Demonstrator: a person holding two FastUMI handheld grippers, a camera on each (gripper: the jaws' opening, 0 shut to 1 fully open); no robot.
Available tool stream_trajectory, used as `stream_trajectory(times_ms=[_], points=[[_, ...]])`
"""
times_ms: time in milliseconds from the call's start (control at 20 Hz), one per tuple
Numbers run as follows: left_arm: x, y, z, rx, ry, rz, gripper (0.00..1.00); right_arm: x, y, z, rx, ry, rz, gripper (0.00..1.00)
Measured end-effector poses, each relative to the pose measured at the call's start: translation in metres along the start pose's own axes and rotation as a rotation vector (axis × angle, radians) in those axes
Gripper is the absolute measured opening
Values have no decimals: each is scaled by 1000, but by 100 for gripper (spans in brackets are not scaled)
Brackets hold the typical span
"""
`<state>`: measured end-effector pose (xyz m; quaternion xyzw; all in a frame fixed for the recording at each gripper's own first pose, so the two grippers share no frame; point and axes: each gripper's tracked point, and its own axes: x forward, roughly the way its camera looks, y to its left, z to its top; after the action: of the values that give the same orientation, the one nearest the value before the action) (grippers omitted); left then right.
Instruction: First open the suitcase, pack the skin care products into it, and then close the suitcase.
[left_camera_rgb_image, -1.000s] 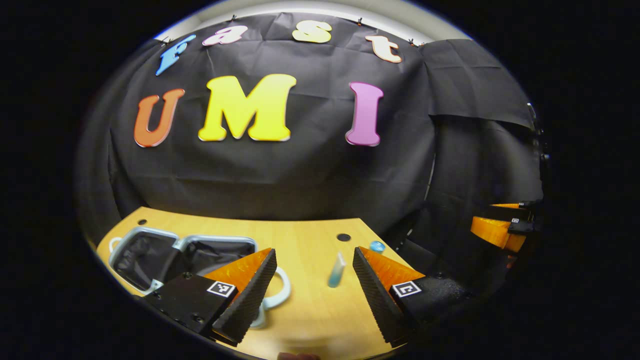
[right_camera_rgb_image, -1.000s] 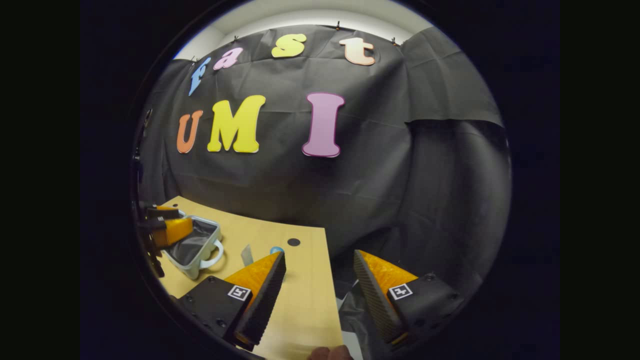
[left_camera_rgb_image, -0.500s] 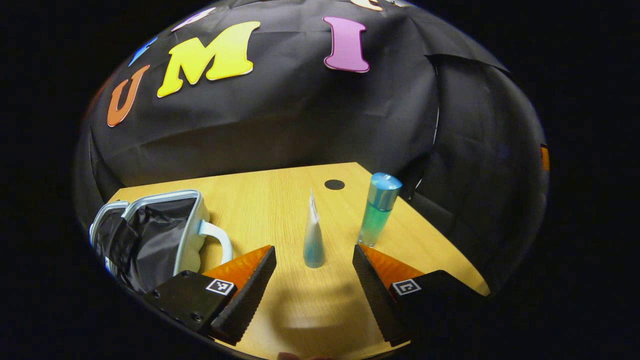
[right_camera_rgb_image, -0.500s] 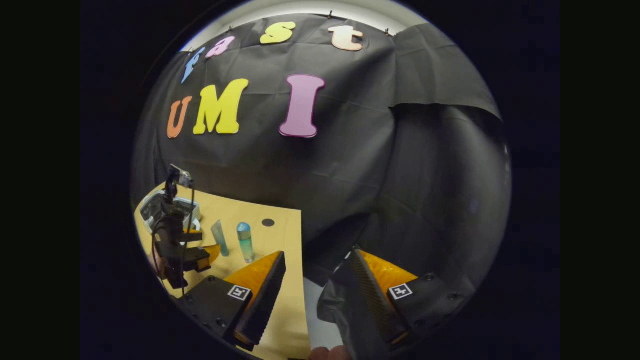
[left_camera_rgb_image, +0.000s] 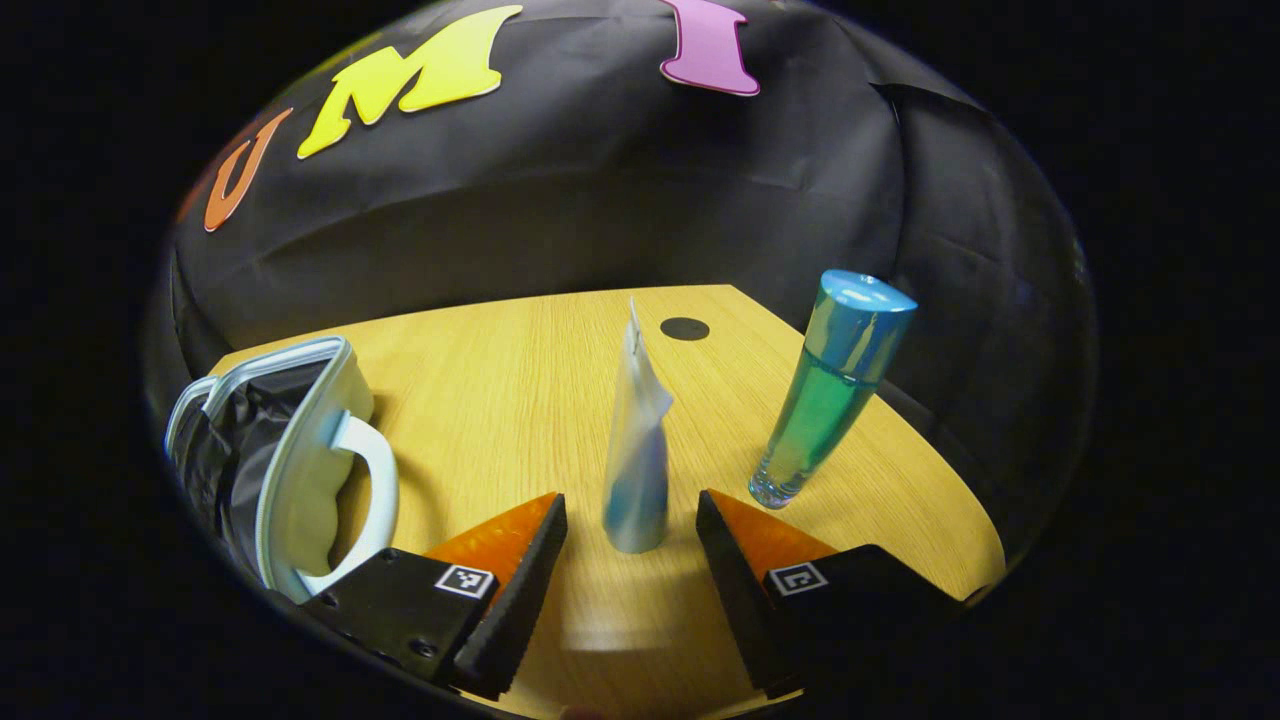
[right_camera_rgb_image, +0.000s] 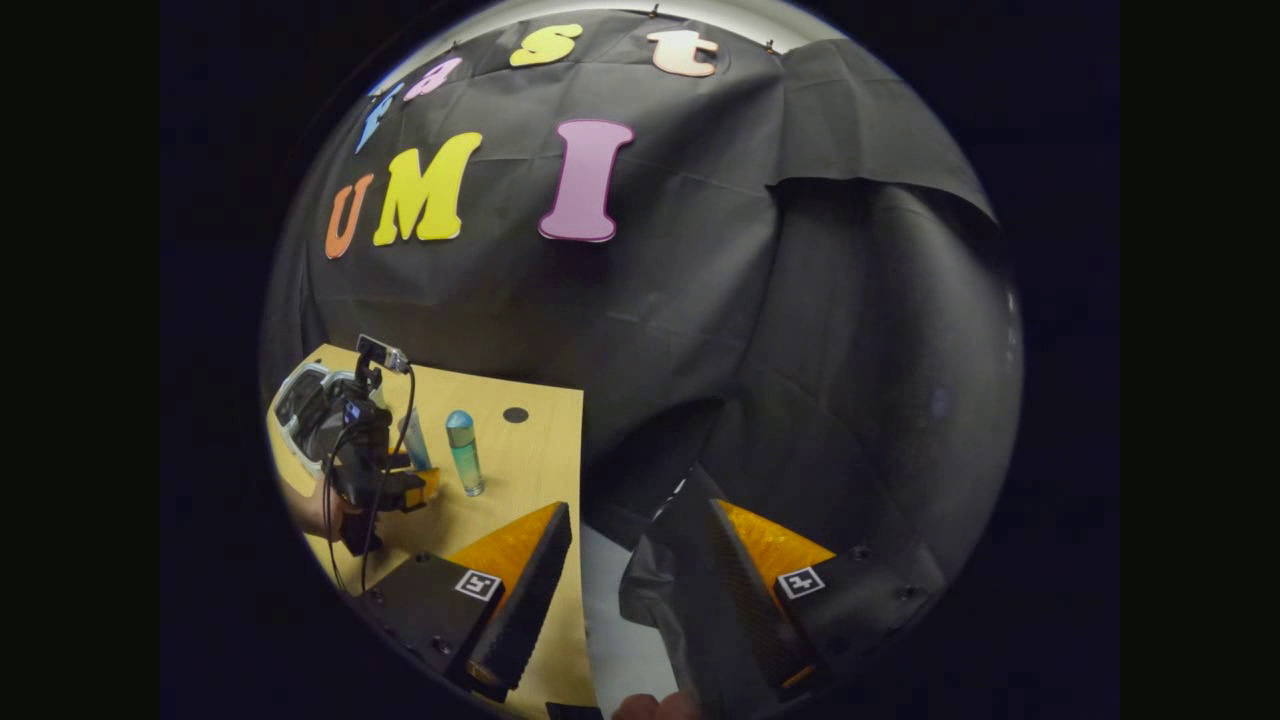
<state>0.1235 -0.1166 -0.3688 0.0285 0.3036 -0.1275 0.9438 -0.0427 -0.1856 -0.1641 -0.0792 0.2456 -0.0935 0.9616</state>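
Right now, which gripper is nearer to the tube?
Left. The left gripper has the tube between its open fingers; the right gripper hangs off the table edge, far away.

We see the suitcase (left_camera_rgb_image: 300, 450) open at the left end of the worktop (left_camera_rgb_image: 500, 380): pale shell, dark lining, white handle facing the products. A white-and-blue tube (left_camera_rgb_image: 637, 450) stands upright on its cap, crimped end up, mid-worktop. Right of it, apart, a tall bottle (left_camera_rgb_image: 830, 385) of green-blue liquid with a blue cap, also upright. In the right gripper view tube (right_camera_rgb_image: 414, 442) and bottle (right_camera_rgb_image: 463, 452) stand side by side, suitcase (right_camera_rgb_image: 300, 400) beyond
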Motion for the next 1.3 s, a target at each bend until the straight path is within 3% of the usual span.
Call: stream_trajectory(times_ms=[250,400,550,650,750,950,1100,1300], points=[[10,-6,0,34,31,-15,68,-3,1,-3,-1,2,-2,81],[12,-5,1,57,47,-22,42,-3,8,-5,-1,2,8,82],[-8,-4,8,28,41,-35,40,5,44,-22,1,35,120,81],[-37,0,22,-10,12,-47,39,19,73,-50,7,89,209,81],[-75,5,32,-27,5,-64,38,41,115,-53,17,95,299,83],[-156,38,46,-29,-4,-16,37,93,192,-55,60,90,422,82],[-197,66,47,-105,-4,45,37,129,224,-67,112,139,443,81],[-236,104,39,-187,-4,139,38,164,238,-74,130,166,416,82]])
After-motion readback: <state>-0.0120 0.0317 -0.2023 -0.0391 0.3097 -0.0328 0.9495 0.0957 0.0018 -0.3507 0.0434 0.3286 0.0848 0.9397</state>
